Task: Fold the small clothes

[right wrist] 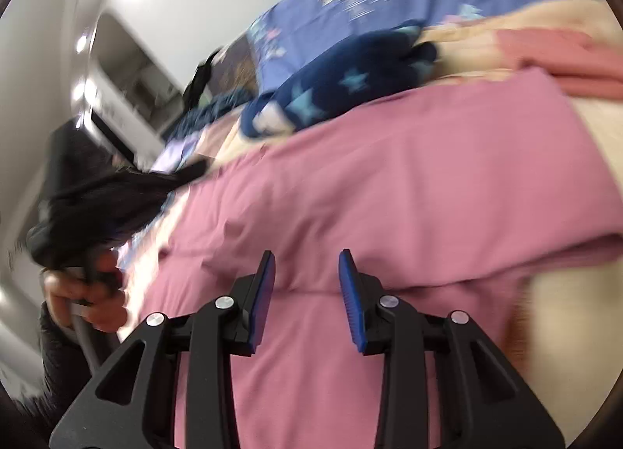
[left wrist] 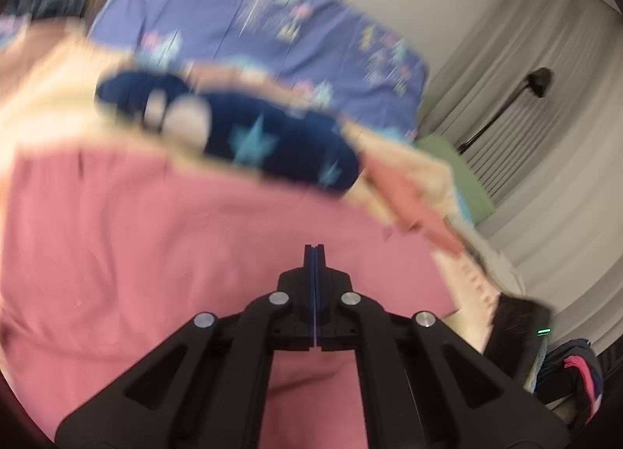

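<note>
Left wrist view: the left gripper (left wrist: 314, 250) has its jaws pressed together on nothing, poised over the wide pink cotton garment (left wrist: 175, 246), likely between grabs. The right gripper (right wrist: 307, 260) hangs apart above that cloth, ready to pinch. Farther off, a navy star-print piece (left wrist: 272, 137) waits on the cream blanket (left wrist: 46, 99).
</note>
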A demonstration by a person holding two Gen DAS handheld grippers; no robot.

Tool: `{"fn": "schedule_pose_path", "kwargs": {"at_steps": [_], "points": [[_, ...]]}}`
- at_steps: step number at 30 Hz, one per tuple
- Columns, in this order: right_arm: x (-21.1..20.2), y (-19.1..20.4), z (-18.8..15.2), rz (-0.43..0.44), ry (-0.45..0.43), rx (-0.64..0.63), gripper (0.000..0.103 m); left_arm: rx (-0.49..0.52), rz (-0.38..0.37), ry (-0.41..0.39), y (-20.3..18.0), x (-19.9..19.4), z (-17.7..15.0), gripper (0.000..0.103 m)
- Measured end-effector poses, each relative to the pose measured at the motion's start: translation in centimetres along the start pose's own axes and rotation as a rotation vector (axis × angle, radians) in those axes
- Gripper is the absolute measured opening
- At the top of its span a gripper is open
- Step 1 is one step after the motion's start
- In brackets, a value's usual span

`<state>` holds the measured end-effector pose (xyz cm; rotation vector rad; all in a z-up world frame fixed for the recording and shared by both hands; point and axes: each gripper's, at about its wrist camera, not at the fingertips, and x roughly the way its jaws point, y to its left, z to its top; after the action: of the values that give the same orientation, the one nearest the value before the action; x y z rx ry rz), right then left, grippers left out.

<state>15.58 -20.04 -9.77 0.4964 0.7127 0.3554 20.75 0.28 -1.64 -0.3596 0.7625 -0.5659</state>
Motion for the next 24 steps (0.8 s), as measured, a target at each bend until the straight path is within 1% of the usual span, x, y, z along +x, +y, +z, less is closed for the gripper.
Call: {"fn": "schedule_pose_path", "kwargs": {"at_steps": [2, 3, 4, 5, 6, 7, 8, 9, 12, 13, 14, 15, 16, 17, 18, 19, 21, 22, 24], "points": [[-0.7, -1.3, 0.4, 0.024, -0.021, 0.048, 0.035, 0.063, -0.001, -0.061, -1.7, -2.5, 2.1, 0.0], [-0.8, -1.5, 0.4, 0.021, -0.024, 0.057, 0.035, 0.083, 0.008, -0.082, -2.2, -3.6, 3.1, 0.0], [-0.8, -1.8, 0.4, 0.009, -0.027, 0.063, 0.035, 0.092, 0.02, -0.083, -2.3, -4.2, 3.5, 0.0], [-0.8, -1.9, 0.3, 0.003, -0.022, 0.066, 0.035, 0.097, 0.036, -0.076, -2.3, -4.4, 3.7, 0.004], [-0.6, -1.9, 0.2, 0.0, -0.01, 0.068, 0.035, 0.107, 0.078, -0.065, -1.8, -4.5, 3.5, 0.01], [-0.2, -1.9, 0.0, -0.007, 0.005, 0.065, 0.035, 0.114, 0.116, -0.047, -1.3, -4.2, 3.0, 0.038], [-0.1, -1.6, -0.1, -0.01, 0.008, 0.056, 0.035, 0.115, 0.154, -0.022, -0.7, -3.8, 2.3, 0.051], [-0.1, -1.4, -0.2, -0.013, 0.01, 0.042, 0.035, 0.114, 0.179, 0.017, 0.0, -3.1, 1.3, 0.058], [0.1, -0.8, -0.2, -0.029, 0.017, 0.006, 0.035, 0.075, 0.19, 0.178, 2.8, 0.2, -2.5, 0.058], [0.1, -0.8, -0.3, -0.037, 0.019, 0.0, 0.035, 0.056, 0.203, 0.235, 3.7, 1.7, -4.0, 0.058], [0.1, -0.8, -0.4, -0.039, 0.019, -0.001, 0.035, 0.047, 0.211, 0.259, 4.2, 2.6, -4.6, 0.058], [0.0, -0.8, -0.4, -0.04, 0.019, -0.001, 0.035, 0.045, 0.225, 0.258, 4.5, 3.5, -5.3, 0.058], [0.0, -0.9, -0.5, -0.04, 0.018, 0.001, 0.035, 0.061, 0.23, 0.235, 4.4, 3.6, -5.5, 0.054], [0.0, -1.0, -0.5, -0.042, 0.018, 0.004, 0.035, 0.084, 0.226, 0.219, 4.0, 3.7, -5.4, 0.03], [-0.1, -1.0, -0.6, -0.043, 0.018, 0.006, 0.035, 0.101, 0.192, 0.223, 3.4, 4.0, -4.9, 0.012], [-0.1, -1.1, -0.7, -0.041, 0.016, 0.01, 0.035, 0.107, 0.167, 0.231, 3.0, 4.2, -4.6, 0.002], [-0.3, -1.3, -0.7, -0.031, 0.012, 0.016, 0.035, 0.155, 0.166, 0.185, 1.3, 3.5, -3.4, 0.002], [-0.4, -1.3, -0.7, -0.026, 0.01, 0.018, 0.035, 0.183, 0.158, 0.146, 0.2, 2.7, -2.4, 0.002], [-0.4, -1.4, -0.6, -0.022, 0.01, 0.02, 0.035, 0.205, 0.128, 0.063, -1.7, 0.4, -0.2, 0.001]]}}
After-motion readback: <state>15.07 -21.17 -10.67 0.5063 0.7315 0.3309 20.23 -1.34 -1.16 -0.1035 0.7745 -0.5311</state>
